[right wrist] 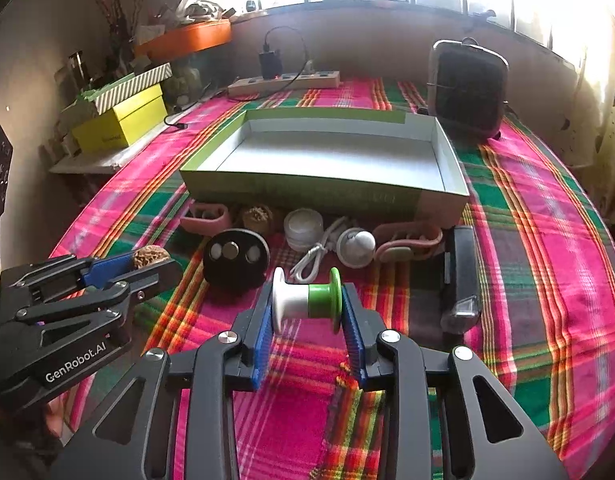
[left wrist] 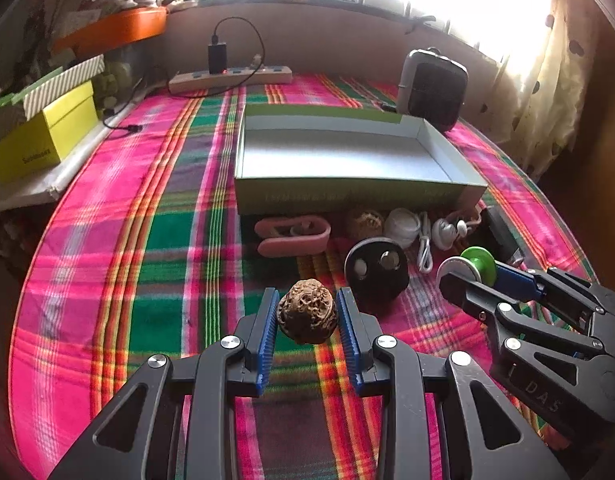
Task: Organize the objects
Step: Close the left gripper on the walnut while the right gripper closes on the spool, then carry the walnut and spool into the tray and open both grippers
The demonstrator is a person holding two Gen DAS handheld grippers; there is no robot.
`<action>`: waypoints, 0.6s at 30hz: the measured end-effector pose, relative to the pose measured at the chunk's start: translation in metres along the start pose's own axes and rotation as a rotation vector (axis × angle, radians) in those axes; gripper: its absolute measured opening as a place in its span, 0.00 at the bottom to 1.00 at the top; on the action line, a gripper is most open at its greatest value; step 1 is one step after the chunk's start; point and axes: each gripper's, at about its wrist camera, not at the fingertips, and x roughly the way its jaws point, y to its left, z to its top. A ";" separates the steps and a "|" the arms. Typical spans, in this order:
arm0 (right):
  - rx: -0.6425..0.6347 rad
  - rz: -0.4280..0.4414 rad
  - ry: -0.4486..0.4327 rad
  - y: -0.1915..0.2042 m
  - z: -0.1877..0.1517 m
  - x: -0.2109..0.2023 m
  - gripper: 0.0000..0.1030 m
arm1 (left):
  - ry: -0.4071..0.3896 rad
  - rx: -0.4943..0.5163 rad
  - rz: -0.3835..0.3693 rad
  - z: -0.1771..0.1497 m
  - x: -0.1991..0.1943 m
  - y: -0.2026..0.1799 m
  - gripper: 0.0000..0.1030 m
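My left gripper is shut on a brown carved walnut, its blue pads pressing both sides. That walnut also shows in the left gripper at the left of the right wrist view. My right gripper is shut on a white-and-green spool, gripped end to end by its flanges. At the right of the left wrist view, the right gripper carries the spool. An open shallow green box lies beyond both, its inside bare.
Along the box's front wall lie a pink clip, a second walnut, a white round pot, a white cable, a black disc and a black oblong device. A power strip and a dark heater stand behind.
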 end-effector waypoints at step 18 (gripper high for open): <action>0.035 -0.023 -0.049 -0.019 0.045 0.005 0.32 | -0.055 0.010 -0.027 0.058 0.017 -0.007 0.26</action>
